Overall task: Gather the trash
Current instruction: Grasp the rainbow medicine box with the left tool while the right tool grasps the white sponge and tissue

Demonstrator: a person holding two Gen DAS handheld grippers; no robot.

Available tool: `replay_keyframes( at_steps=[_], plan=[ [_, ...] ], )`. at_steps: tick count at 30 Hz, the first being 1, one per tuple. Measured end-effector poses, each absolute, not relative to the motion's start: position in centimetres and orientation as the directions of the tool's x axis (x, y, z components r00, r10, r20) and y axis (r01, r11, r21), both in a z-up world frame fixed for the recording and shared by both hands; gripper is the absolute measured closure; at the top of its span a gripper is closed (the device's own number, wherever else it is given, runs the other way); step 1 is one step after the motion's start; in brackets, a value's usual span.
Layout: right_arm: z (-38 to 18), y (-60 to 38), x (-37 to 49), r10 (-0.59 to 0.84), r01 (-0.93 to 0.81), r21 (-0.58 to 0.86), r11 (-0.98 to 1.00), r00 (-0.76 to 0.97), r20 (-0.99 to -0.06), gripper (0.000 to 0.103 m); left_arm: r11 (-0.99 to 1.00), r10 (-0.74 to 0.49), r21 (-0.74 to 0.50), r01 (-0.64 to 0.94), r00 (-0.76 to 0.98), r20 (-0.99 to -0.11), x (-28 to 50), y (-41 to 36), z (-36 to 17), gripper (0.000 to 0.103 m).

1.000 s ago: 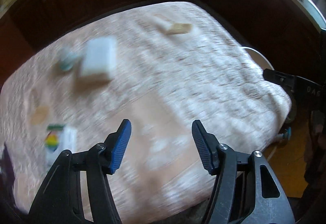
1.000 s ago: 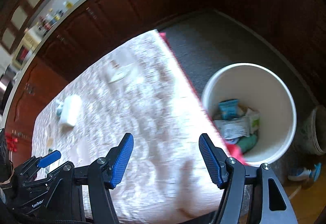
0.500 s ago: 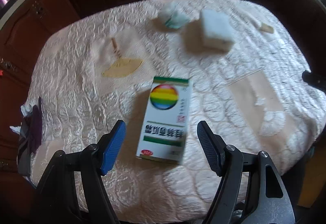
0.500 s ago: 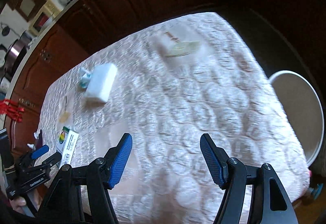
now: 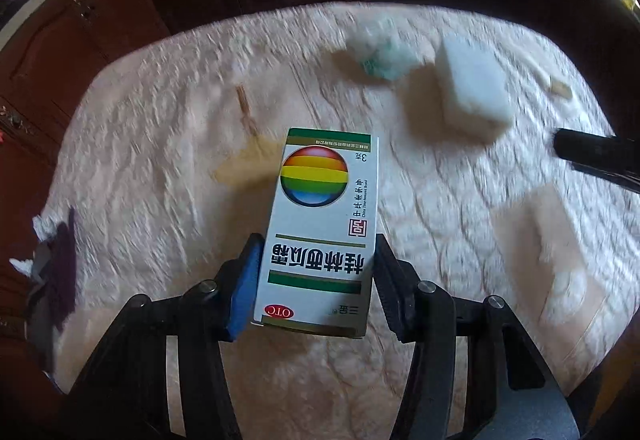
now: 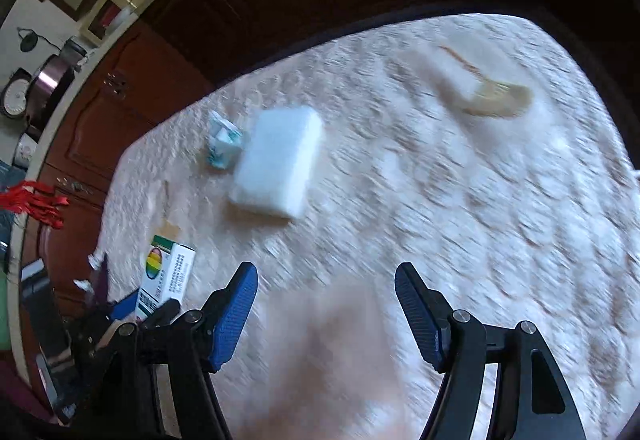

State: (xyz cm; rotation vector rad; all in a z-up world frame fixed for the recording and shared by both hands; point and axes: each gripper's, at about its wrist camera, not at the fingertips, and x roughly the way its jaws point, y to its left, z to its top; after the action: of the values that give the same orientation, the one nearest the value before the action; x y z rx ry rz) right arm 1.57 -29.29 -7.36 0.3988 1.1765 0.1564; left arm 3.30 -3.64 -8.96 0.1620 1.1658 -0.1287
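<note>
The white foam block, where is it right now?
In the right wrist view, the white foam block lies left of centre on the quilted cloth, beside the crumpled wrapper.

the white medicine box, seen upside down, bears "otc" in a red oval, "3克" and chinese characters.

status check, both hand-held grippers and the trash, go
Left hand-held gripper has just been closing, pads against the medicine box. Right hand-held gripper open, empty, over the tablecloth. White block and crumpled wrapper ahead, nothing blocking.
</note>
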Motion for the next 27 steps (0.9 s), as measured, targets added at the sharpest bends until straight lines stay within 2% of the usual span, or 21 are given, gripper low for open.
replay_keyframes(
  at_steps=[10, 12, 13, 18, 21, 23, 24, 27],
  plan=[
    [-11.3, -23.9, 10.2, 0.304, 0.104, 0.347, 0.932, 0.295, -0.906, 0.034, 0.989, -0.063, -0.001, 0.147, 0.420, -0.905, 5.4, -1.4, -6.7, 0.051],
    [-10.7, -23.1, 10.8, 0.293, 0.072, 0.331, 0.941, 0.318, -0.902, 0.055, 0.990, -0.072, -0.014, 0.140, 0.420, -0.905, 5.6, -1.0, -6.6, 0.051],
    [-10.4, -22.7, 11.2, 0.303, 0.055, 0.338, 0.940, 0.325, -0.896, 0.061, 0.990, -0.079, -0.024, 0.136, 0.419, -0.905, 5.8, -0.7, -6.5, 0.052],
    [-11.0, -22.2, 12.5, 0.273, 0.062, 0.308, 0.949, 0.325, -0.905, 0.061, 0.991, -0.100, -0.054, 0.121, 0.417, -0.903, 6.6, -0.1, -6.5, 0.052],
    [-11.2, -22.9, 11.9, 0.308, 0.063, 0.349, 0.935, 0.342, -0.888, 0.061, 0.991, -0.108, -0.063, 0.120, 0.410, -0.905, 7.0, -0.1, -7.0, 0.052],
    [-11.0, -23.3, 11.8, 0.326, 0.094, 0.376, 0.922, 0.339, -0.883, 0.039, 0.991, -0.113, -0.072, 0.115, 0.403, -0.908, 7.2, -0.1, -7.3, 0.052],
    [-10.8, -23.5, 11.8, 0.339, 0.107, 0.394, 0.913, 0.339, -0.877, 0.035, 0.990, -0.119, -0.079, 0.115, 0.400, -0.909, 7.1, 0.0, -7.3, 0.052],
    [-10.1, -23.4, 12.5, 0.347, 0.115, 0.407, 0.906, 0.348, -0.871, 0.034, 0.990, -0.122, -0.082, 0.114, 0.406, -0.906, 6.8, 0.3, -7.1, 0.052]
  ],
)
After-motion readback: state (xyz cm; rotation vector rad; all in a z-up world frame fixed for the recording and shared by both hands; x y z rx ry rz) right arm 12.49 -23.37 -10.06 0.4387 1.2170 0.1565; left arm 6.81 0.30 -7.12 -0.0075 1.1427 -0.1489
